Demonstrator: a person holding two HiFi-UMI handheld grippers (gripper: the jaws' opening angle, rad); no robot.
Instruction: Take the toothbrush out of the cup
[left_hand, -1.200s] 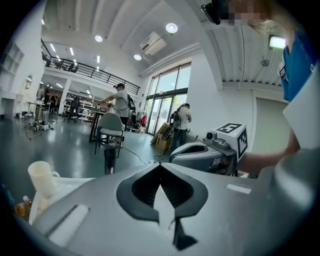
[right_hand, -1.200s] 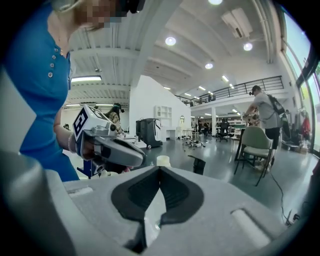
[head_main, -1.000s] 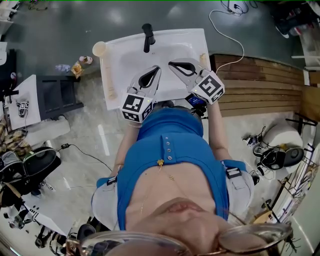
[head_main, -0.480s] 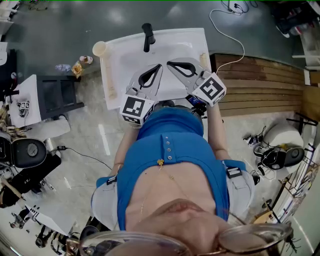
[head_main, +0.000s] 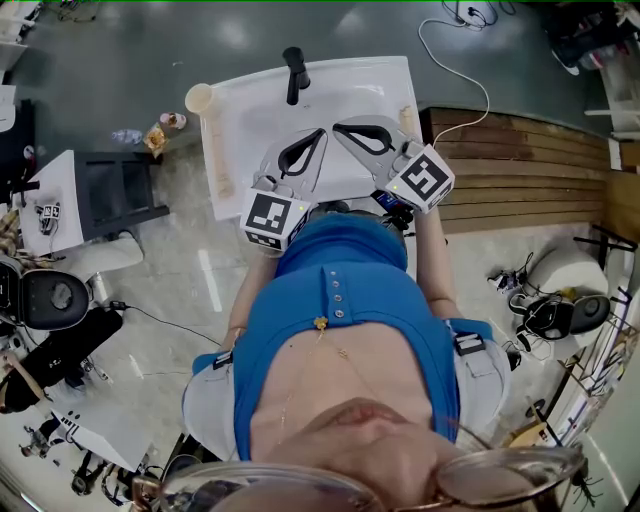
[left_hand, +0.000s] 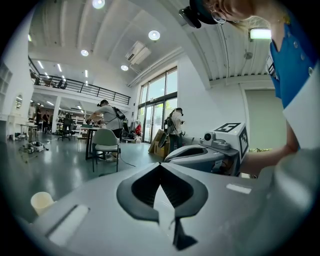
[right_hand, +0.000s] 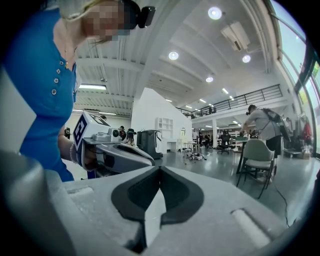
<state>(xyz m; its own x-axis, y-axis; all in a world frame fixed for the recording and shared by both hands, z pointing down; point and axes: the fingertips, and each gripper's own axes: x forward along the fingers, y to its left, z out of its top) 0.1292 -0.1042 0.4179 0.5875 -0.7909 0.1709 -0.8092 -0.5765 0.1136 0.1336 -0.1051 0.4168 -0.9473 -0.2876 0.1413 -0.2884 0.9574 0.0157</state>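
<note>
Toothbrush cannot be made out; the cup (head_main: 199, 97) at the washbasin's (head_main: 360, 85) far left corner shows no brush above its rim. Your left gripper (head_main: 317, 134) and right gripper (head_main: 341, 126) hover over the washbasin, jaws clenched on nothing; removal seems unstarted.

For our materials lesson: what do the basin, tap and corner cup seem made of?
Basin: smooth white with a slight sheen, likely ceramic or resin. Tap: matte black, probably coated metal. Cup: dull pale cream, plastic or paper; too small to tell.
</note>
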